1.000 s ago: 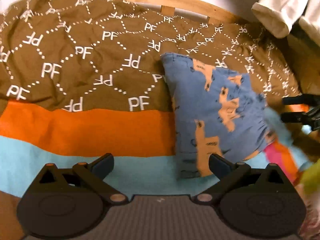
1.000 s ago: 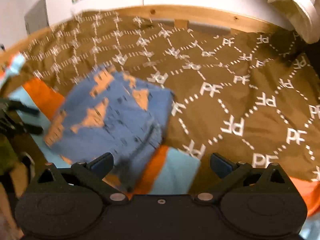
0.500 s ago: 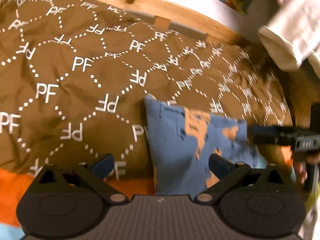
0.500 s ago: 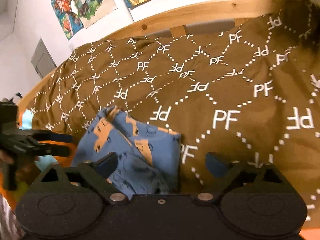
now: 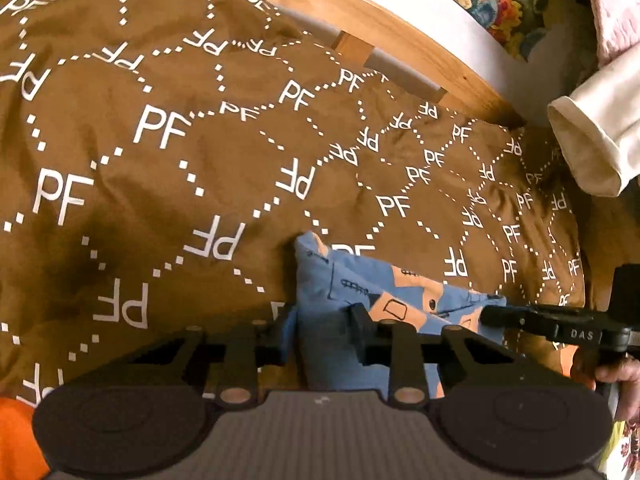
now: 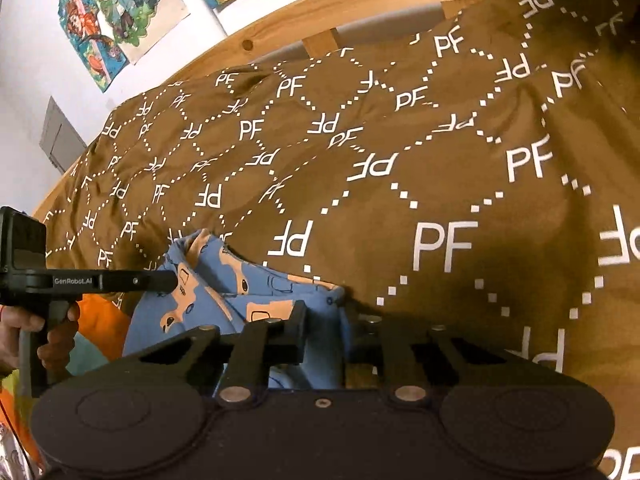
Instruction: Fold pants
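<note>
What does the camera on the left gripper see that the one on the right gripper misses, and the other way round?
Only the left wrist view shows a cream sleeve hanging at the right and the right gripper from the side.

Only the right wrist view shows cartoon posters on the wall, a grey wall panel and the left gripper from the side.

Both show the blue pants with orange vehicles, the brown PF-patterned blanket and the wooden bed rail. Each gripper's jaws are closing on pants fabric.
</note>
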`<state>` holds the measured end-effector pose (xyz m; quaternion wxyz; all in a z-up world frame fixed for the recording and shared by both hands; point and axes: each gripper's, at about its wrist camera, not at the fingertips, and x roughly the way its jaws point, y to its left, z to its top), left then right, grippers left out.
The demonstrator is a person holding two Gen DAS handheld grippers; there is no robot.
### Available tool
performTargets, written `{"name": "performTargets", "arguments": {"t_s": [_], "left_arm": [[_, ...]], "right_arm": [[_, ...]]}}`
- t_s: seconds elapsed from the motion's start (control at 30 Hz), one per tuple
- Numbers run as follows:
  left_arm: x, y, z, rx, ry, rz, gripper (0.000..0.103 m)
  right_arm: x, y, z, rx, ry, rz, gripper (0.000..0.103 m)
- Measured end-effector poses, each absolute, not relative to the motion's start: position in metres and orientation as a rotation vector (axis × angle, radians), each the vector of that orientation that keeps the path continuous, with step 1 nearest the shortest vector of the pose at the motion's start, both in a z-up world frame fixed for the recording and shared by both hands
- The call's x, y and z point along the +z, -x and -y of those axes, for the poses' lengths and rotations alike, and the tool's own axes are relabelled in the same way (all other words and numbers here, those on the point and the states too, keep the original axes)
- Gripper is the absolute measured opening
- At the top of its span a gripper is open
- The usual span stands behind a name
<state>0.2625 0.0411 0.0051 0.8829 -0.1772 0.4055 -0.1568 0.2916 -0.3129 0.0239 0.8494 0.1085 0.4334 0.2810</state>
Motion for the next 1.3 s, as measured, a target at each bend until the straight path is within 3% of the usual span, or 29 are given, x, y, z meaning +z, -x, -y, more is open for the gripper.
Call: {"name": "performTargets", "arguments": {"t_s": [0.03, 0.07, 0.1, 0.17, 0.33, 0.57, 0.67, 0.8, 0.93, 1.0, 1.07, 1.1, 1.23, 1.3], "left_arm": [[0.005, -0.261, -0.043, -0.331, 0.389, -0.847, 0.038], [0.005, -0.259, -0.045, -0.326, 0.407, -0.846, 0.05], [0.005, -0.254, -0.048, -0.325, 0.422, -0.841, 0.058], [0.006, -0.241, -0.053, -0.34, 0.432, -0.82, 0.082], [-0.001, -0.206, -0.065, -0.377, 0.445, -0.798, 0.095], [-0.027, -0.16, -0.063, -0.429, 0.374, -0.856, 0.095], [-0.027, -0.153, -0.054, -0.438, 0.337, -0.856, 0.089], [-0.027, -0.146, -0.041, -0.428, 0.319, -0.869, 0.084], [-0.029, -0.144, -0.032, -0.399, 0.267, -0.904, 0.063], [-0.028, -0.143, -0.029, -0.393, 0.257, -0.913, 0.058], [-0.027, -0.145, -0.028, -0.401, 0.283, -0.949, 0.04], [-0.027, -0.146, -0.027, -0.392, 0.287, -0.961, 0.04], [-0.016, -0.147, -0.013, -0.339, 0.217, -0.993, 0.022], [-0.01, -0.148, -0.006, -0.31, 0.197, -1.006, 0.02]], "right_arm": [[0.024, -0.291, 0.313, 0.596, -0.229, -0.912, 0.02], [0.025, -0.29, 0.314, 0.604, -0.233, -0.909, 0.029], [0.026, -0.289, 0.316, 0.614, -0.247, -0.907, 0.05], [0.023, -0.289, 0.325, 0.681, -0.326, -0.936, 0.082], [0.022, -0.282, 0.324, 0.776, -0.257, -0.944, 0.085], [0.015, -0.287, 0.318, 0.812, -0.191, -0.972, 0.086], [0.014, -0.288, 0.315, 0.816, -0.17, -0.977, 0.081], [0.014, -0.281, 0.303, 0.836, -0.103, -0.989, 0.064], [0.013, -0.278, 0.301, 0.832, -0.069, -0.989, 0.048], [0.014, -0.279, 0.303, 0.821, -0.067, -0.988, 0.039], [0.015, -0.277, 0.304, 0.823, -0.069, -0.981, 0.036], [0.017, -0.275, 0.302, 0.821, -0.056, -0.973, 0.034], [0.021, -0.266, 0.294, 0.776, 0.003, -0.953, 0.033], [0.023, -0.26, 0.286, 0.718, 0.038, -0.947, 0.033]]}}
